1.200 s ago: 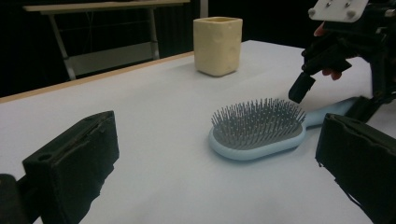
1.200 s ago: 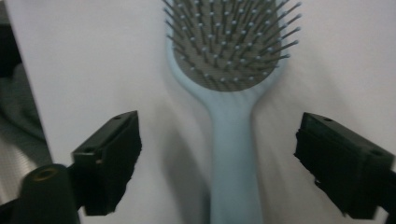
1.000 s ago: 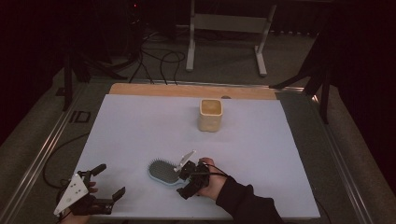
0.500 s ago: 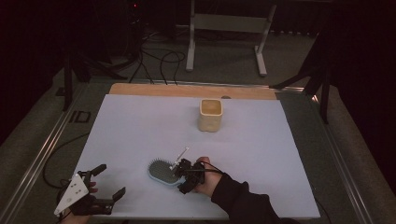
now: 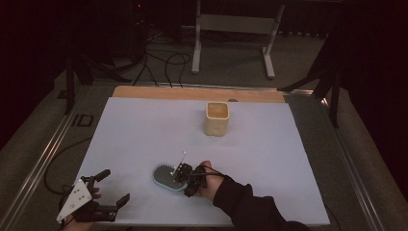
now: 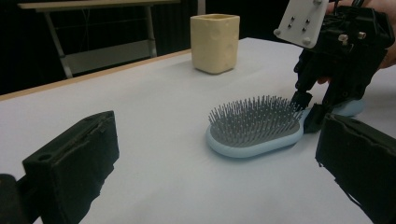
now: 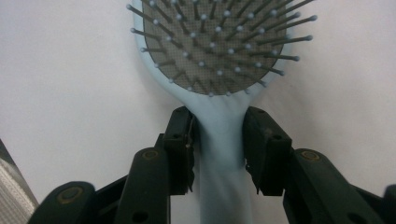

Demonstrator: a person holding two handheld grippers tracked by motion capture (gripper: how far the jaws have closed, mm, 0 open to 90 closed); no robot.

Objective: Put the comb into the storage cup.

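Note:
A light-blue hairbrush (image 5: pixel 166 177) (image 6: pixel 254 126) lies bristles up near the front of the white table. My right gripper (image 5: pixel 184 175) (image 7: pixel 218 126) comes at it from the right. Its jaws have just been closing, and both pads now press on the sides of the brush handle (image 7: pixel 219 154) just below the head. In the left gripper view, the right gripper (image 6: pixel 308 108) sits at the brush's handle end. My left gripper (image 5: pixel 113 187) (image 6: pixel 215 158) rests open at the front left corner, a short way from the brush, with nothing between its fingers.
A cream square cup (image 5: pixel 216 119) (image 6: pixel 215 42) stands upright at the back middle of the white sheet (image 5: pixel 144 130). A wooden strip (image 5: pixel 192 93) edges the table's far side. Beyond it on the floor are cables (image 5: pixel 159 62) and a metal stand (image 5: pixel 231 24).
The right gripper's jaws have come together onto the brush handle, and the hand has edged slightly left toward the brush. The left gripper has not moved.

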